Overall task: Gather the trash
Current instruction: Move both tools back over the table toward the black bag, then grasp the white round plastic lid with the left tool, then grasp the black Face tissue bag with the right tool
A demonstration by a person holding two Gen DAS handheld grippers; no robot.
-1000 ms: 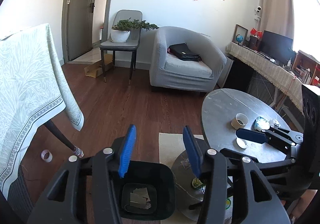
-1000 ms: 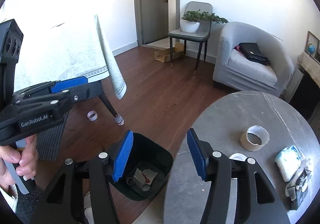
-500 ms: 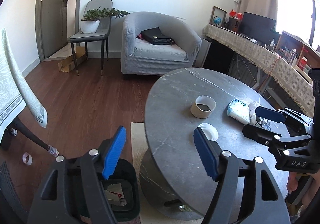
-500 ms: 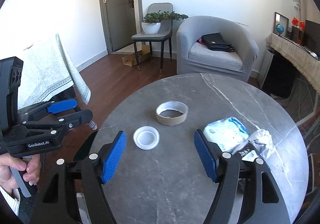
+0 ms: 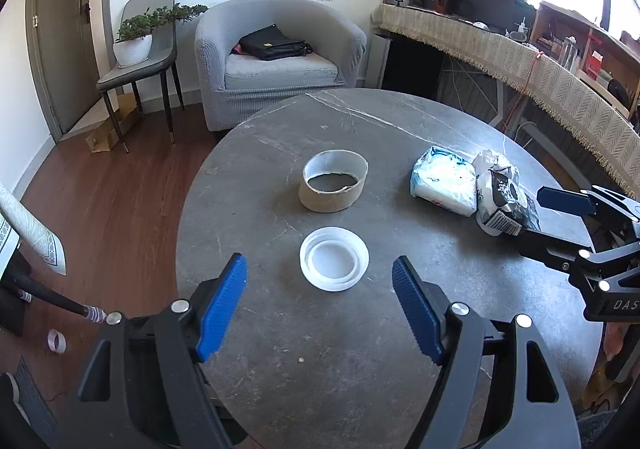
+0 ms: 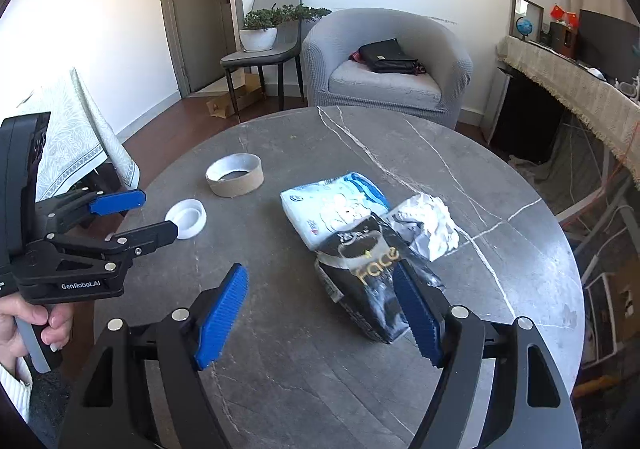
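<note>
- Left gripper (image 5: 320,301): jaws spread wide, holding nothing, poised above the near part of the round table (image 5: 400,121).
- White plastic lid (image 5: 334,259): lies flat on the table directly ahead of the left gripper, centred between its blue pads (image 5: 222,305) and just beyond their tips. No contact visible. It is round, so no long axis governs the approach.
- Cardboard tape core (image 5: 332,187): stands on its rim farther along the same line, behind the lid and apart from it.
- Right gripper (image 6: 320,315): jaws likewise spread, holding nothing.
- Black packet (image 6: 372,281): lies ahead and to the right of the right gripper's centre line; its near end appears to touch or sit just beside the right-hand pad. Its long axis runs away from the gripper, angled up-left toward the tissue pack (image 6: 336,209), which it overlaps.
- Crumpled white paper (image 6: 426,223): sits just right of the packet, touching it.
- Judgement: the left gripper is nearer and better aligned to the lid; a short advance and descent would bracket it. The right gripper is nearer the packet but would need shifting rightward to straddle it.
</note>
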